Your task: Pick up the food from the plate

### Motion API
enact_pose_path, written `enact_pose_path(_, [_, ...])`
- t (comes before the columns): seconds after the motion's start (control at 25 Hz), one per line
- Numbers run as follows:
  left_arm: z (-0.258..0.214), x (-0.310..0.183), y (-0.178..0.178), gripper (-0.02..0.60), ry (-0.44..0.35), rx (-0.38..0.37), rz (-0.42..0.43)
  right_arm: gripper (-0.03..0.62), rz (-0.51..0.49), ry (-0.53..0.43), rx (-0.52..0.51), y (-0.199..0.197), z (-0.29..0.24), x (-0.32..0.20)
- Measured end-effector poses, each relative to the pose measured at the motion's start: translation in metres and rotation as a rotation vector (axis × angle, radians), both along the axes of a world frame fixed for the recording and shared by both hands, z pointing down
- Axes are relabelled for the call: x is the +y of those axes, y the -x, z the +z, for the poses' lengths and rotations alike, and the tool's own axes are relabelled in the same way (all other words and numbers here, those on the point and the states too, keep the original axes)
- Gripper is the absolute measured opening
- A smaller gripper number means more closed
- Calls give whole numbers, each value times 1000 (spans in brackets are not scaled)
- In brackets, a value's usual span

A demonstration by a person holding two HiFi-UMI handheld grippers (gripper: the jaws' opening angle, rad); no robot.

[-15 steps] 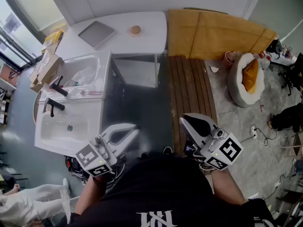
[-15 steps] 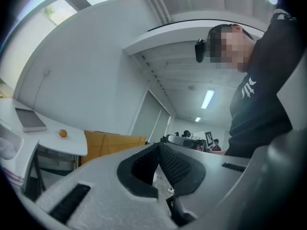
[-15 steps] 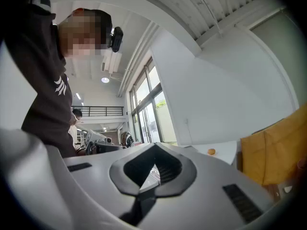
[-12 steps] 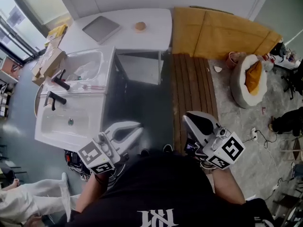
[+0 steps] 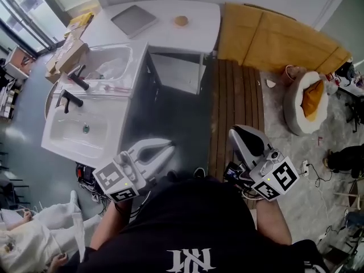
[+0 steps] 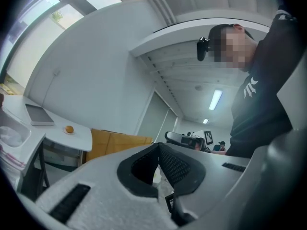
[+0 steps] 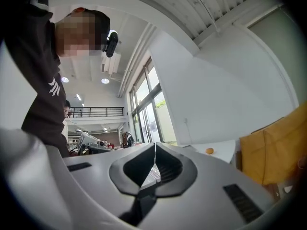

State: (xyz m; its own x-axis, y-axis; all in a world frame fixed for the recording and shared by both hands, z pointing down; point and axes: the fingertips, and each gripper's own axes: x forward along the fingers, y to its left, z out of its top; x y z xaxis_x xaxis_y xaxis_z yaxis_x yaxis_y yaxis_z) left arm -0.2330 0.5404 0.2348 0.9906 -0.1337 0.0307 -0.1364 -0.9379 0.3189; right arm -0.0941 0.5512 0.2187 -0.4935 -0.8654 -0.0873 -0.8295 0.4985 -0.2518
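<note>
The left gripper [image 5: 166, 150] and right gripper [image 5: 243, 132] were held level at the person's waist, jaws together and empty. Well apart from them, a small round food [image 5: 181, 20] sat on the white counter [image 5: 200, 36], near a grey tray [image 5: 133, 20].

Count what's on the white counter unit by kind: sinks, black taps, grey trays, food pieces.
Sinks: 2
Black taps: 2
Grey trays: 1
Food pieces: 1
Total: 6
</note>
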Motion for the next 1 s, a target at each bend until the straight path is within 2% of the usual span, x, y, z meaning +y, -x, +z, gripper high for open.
enact_pose_path(0.52, [4,-9,-31,5,-41,-48,-59,5,-51,9,11,-31,17,1])
enact_pose_path(0.76, [19,-25,-37,5,-11,-61,-67,5,-63,29,36,-39,27,-20])
enact_pose_path(1.0, [34,-64,-39,5,34,-57,-69,5,-62,49,45,-44,33,-62])
